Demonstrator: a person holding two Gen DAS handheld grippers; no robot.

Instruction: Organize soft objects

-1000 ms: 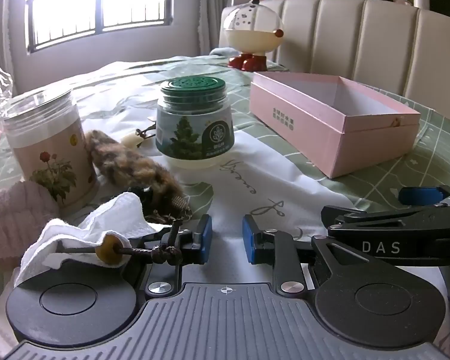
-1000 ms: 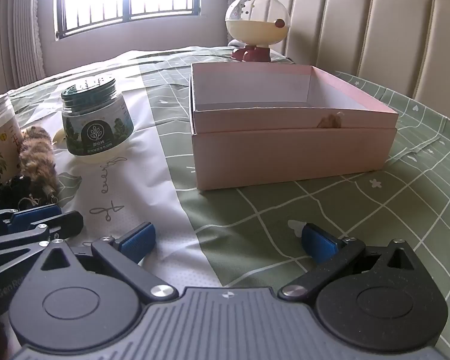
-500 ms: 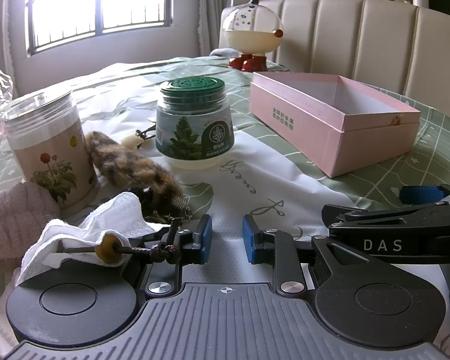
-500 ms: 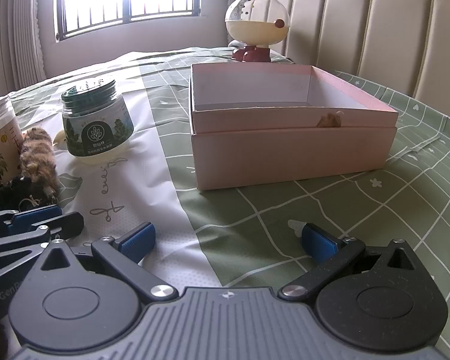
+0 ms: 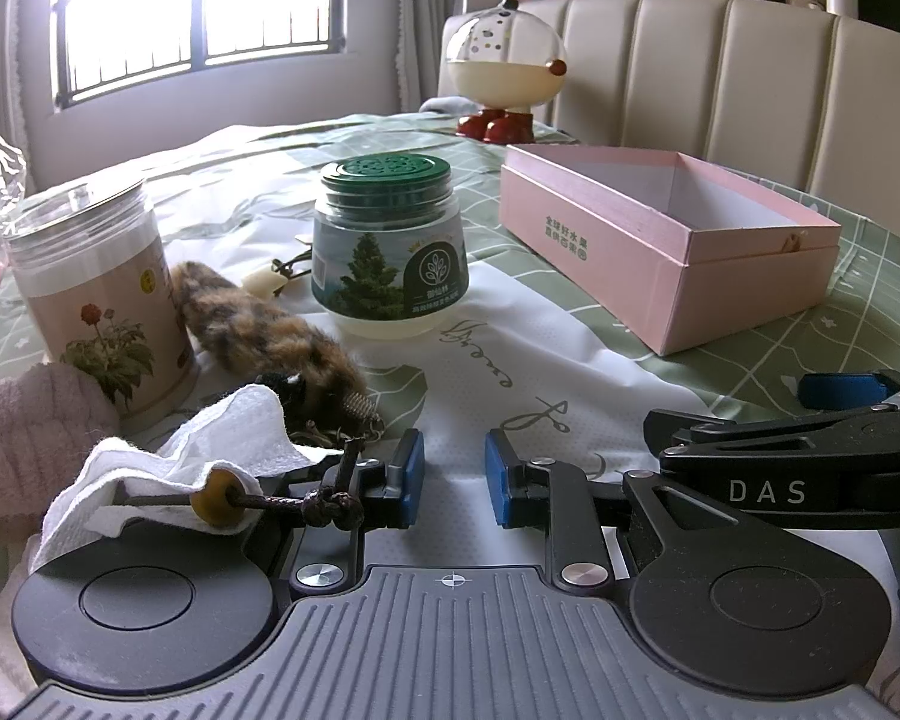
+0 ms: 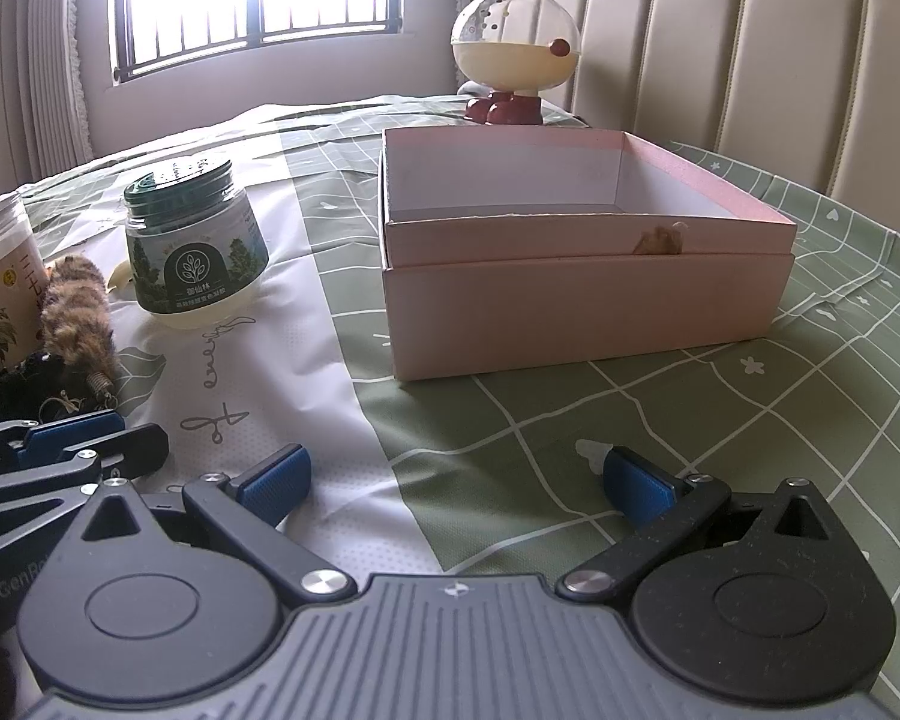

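My left gripper (image 5: 453,475) is open with a narrow gap and holds nothing, low over the white cloth. Just left of it lie a white cloth (image 5: 174,462), a brown furry toy (image 5: 258,336), a pink fuzzy item (image 5: 24,444) and a corded bead (image 5: 216,498) resting on the gripper body. My right gripper (image 6: 450,480) is wide open and empty, in front of the open pink box (image 6: 576,300). The box also shows in the left wrist view (image 5: 660,252). The furry toy shows in the right wrist view (image 6: 78,318).
A green-lidded jar (image 5: 390,252) and a flower-printed canister (image 5: 96,294) stand beside the soft items. A round mushroom-like figure (image 6: 516,54) stands behind the box. The table has a green checked cover (image 6: 750,420). A padded bench back (image 5: 750,72) lies beyond.
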